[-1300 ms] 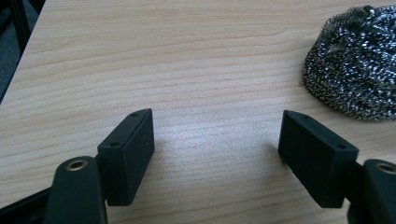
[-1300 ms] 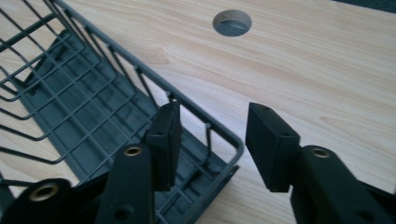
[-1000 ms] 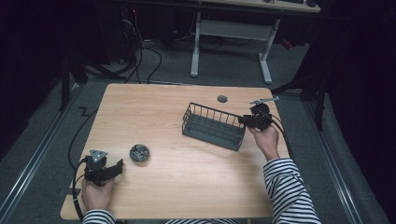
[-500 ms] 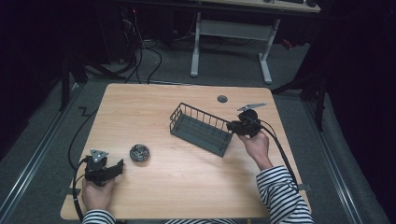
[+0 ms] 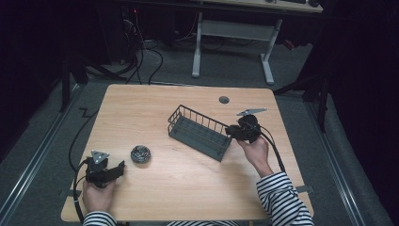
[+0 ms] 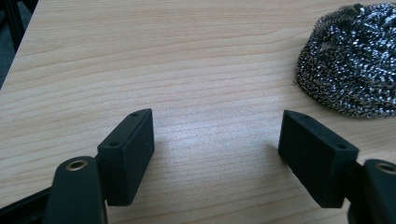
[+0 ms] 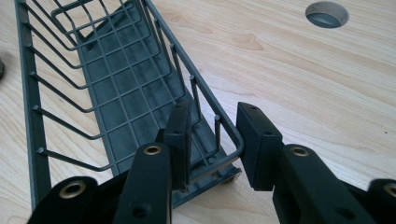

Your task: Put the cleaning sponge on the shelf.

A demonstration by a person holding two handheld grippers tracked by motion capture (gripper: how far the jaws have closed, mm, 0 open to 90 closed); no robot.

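Observation:
A dark wire basket [image 5: 200,132] lies slantwise on the middle of the wooden table [image 5: 188,188]. My right gripper [image 5: 233,132] is shut on the basket's right end. In the right gripper view, one jaw is inside the basket [image 7: 116,93] and the other outside its corner wire, with the gripper [image 7: 215,116] pinching that end wall. My left gripper [image 5: 120,167] rests near the front left corner, its jaws apart with bare wood between them [image 6: 217,126]. A steel wool scourer [image 5: 140,153] sits just beyond it, at the upper right of the left gripper view [image 6: 350,60].
A round cable hole [image 5: 224,100] is in the tabletop behind the basket, also in the right gripper view as the hole [image 7: 327,14]. Cables trail from both grippers off the table edges. Desk legs and cords stand on the floor beyond the table.
My right gripper has moved left with the basket in its grip, and the basket has turned and slid toward the table's middle. The left gripper and the scourer have stayed put.

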